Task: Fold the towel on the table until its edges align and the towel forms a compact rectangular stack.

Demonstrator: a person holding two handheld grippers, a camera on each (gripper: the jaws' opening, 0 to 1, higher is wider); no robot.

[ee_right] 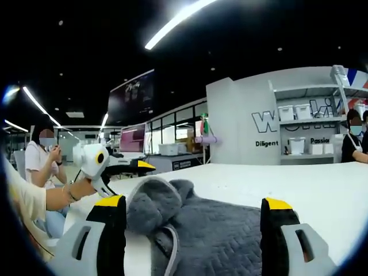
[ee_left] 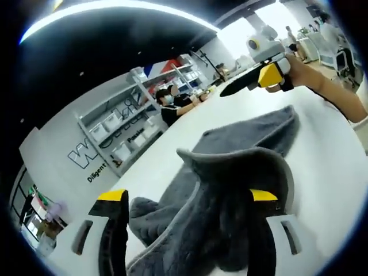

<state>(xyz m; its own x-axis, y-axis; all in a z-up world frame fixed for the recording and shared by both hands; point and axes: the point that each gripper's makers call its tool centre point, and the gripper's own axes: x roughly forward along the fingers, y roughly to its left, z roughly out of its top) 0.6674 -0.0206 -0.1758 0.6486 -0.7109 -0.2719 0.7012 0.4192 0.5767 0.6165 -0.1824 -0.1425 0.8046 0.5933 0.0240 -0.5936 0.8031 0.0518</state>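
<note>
the fingers (ee_left: 113,221) of the left gripper (ee_left: 187,230) stand wide apart, black with yellow tips, and the grey towel (ee_left: 230,190) lies heaped between them without being pinched. in the right gripper view the fingers (ee_right: 112,230) of the right gripper (ee_right: 192,236) are just as spread, and the towel (ee_right: 213,236) sits in the gap there too, loose.

the white surface (ee_left: 328,172) runs broad and bare around the cloth, with plenty of open room on the far side of the towel in the left gripper view and a long clear stretch toward its far edge in the right gripper view (ee_right: 276,178). in the left gripper view the right gripper (ee_left: 244,84) comes in at the upper right, held in a hand (ee_left: 299,68) above the surface and apart from the towel; whether it touches anything there i cannot tell. in the right gripper view the left gripper (ee_right: 115,167) reaches in from the left at the near edge of the cloth.

the towel is dark grey, quilted-looking, with a paler hem. it is rumpled, not flat: one edge stands up in a curled ridge (ee_left: 241,155), and a rounded fold (ee_right: 152,201) humps up near the left finger in the right gripper view. its edges do not line up.

shelving with white bins (ee_left: 123,135) stands past the surface, and a seated person (ee_right: 46,164) is off to one side.
</note>
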